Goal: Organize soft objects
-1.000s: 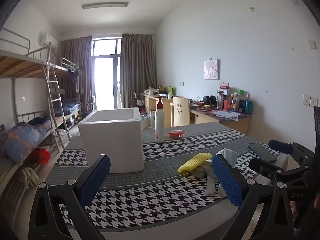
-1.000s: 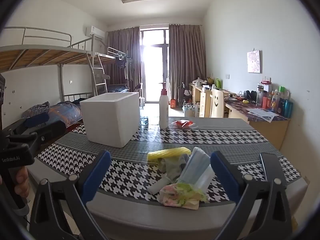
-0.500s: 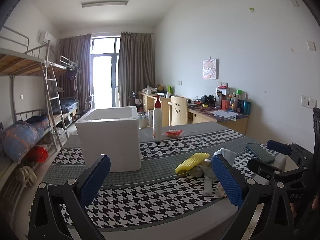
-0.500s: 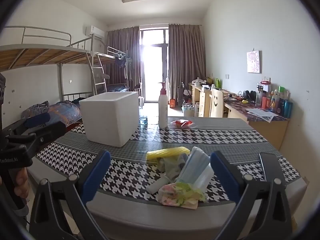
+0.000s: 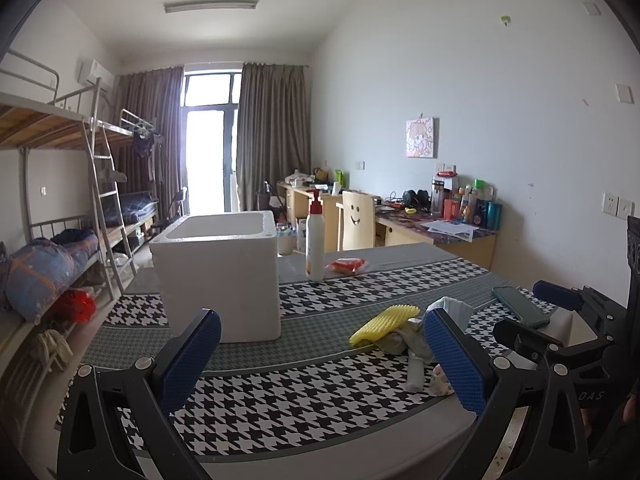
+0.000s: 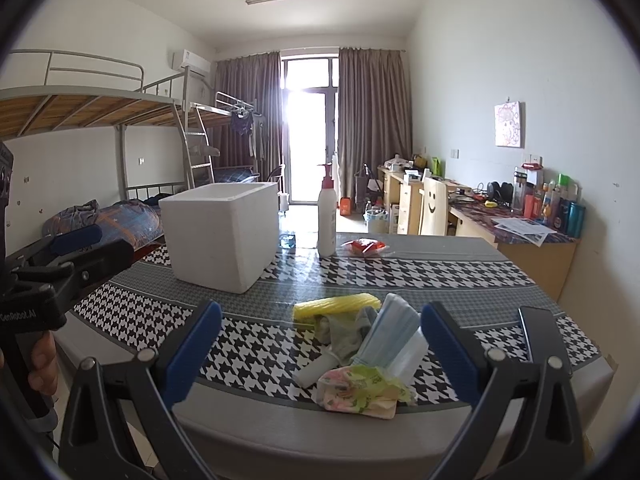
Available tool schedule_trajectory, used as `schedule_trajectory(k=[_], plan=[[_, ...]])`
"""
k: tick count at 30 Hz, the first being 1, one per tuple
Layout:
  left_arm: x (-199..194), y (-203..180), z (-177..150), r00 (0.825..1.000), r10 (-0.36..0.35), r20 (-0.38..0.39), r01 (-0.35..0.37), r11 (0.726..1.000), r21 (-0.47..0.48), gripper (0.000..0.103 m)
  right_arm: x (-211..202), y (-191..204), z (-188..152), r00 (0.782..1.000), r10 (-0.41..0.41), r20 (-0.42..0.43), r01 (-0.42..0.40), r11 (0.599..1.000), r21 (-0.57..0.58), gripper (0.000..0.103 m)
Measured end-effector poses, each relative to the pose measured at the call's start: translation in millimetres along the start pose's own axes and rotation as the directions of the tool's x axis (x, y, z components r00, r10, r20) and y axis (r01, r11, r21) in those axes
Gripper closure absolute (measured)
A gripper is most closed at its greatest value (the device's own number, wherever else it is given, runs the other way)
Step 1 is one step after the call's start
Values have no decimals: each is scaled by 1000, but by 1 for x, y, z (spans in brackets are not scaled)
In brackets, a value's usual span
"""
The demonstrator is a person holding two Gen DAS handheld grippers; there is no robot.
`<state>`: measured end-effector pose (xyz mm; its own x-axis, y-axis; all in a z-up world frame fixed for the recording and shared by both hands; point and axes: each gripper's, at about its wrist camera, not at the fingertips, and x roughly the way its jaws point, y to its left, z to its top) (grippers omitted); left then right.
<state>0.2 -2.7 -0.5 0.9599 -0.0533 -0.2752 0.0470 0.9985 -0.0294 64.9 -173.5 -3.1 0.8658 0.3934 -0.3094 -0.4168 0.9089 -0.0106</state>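
Observation:
A pile of soft things lies near the table's front edge: a yellow foam sleeve [image 6: 336, 306], a grey sock [image 6: 346, 330], a stack of blue face masks [image 6: 394, 334] and a floral tissue pack [image 6: 360, 390]. The yellow sleeve [image 5: 384, 323] also shows in the left wrist view. A white foam box [image 5: 220, 276] stands open-topped on the left of the table; it also shows in the right wrist view [image 6: 222, 234]. My right gripper [image 6: 320, 356] is open and empty, just in front of the pile. My left gripper [image 5: 320, 360] is open and empty, in front of the box and left of the pile.
A white pump bottle [image 6: 327, 216] and a red packet [image 6: 365, 246] stand at the back of the houndstooth-clothed table [image 6: 460, 272]. A dark phone [image 5: 520, 312] lies at the right. Bunk beds stand on the left, desks along the right wall.
Both grippers have drifted slightly; the views shift a little. Nothing on the table has moved, and both grippers remain open.

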Motion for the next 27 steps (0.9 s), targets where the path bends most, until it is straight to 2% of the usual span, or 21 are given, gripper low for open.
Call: schedule_trajectory(k=[27], plan=[[21,2,5,999,8,-37,-8,1000,-12,1,14,-5,4,1000,-5,-12,5,1000,-7,2]])
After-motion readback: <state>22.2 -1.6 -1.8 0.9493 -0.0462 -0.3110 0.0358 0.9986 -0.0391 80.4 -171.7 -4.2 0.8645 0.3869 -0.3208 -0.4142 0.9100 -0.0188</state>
